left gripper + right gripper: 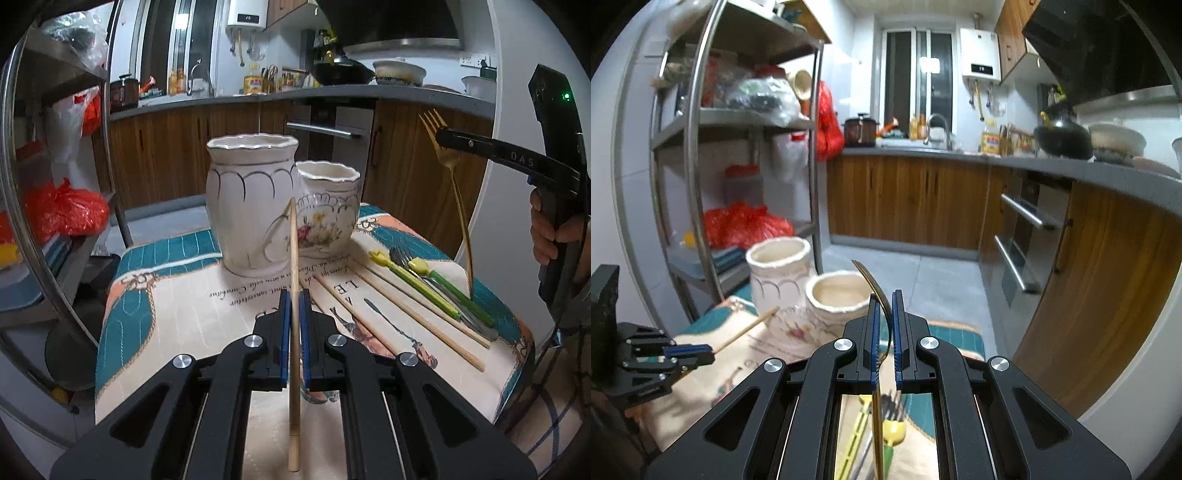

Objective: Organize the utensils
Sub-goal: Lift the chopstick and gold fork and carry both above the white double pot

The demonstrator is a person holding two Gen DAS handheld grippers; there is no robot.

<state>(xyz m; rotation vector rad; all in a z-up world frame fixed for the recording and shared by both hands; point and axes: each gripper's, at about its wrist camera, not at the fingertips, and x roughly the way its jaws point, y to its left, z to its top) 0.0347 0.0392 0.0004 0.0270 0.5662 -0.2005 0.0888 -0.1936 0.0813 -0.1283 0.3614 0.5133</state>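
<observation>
- Two white ceramic holders stand touching on the printed cloth: the taller holder at about 12 o'clock from the left gripper, the shorter holder at about 1 o'clock, just beside it. Both show open, scalloped mouths; in the right wrist view their interiors appear bare as far as can be seen.
- One left gripper has its blue pads closed on a single wooden chopstick, which stands nearly upright between the jaws, its upper tip in front of the seam between the two holders.
- One right gripper pinches one gold fork near its neck; tines point up, and the long handle hangs down toward the cloth at 3 o'clock in the left wrist view.
- One hand grips the right gripper's black handle at the right edge of that view.
- Three loose wooden chopsticks lie flat on the cloth at about 2 o'clock, roughly parallel, running diagonally.
- Two green-handled utensils with yellow ends lie just beside those chopsticks.
- At least one grey metal fork lies among them; the exact count is hard to tell where handles overlap.
</observation>
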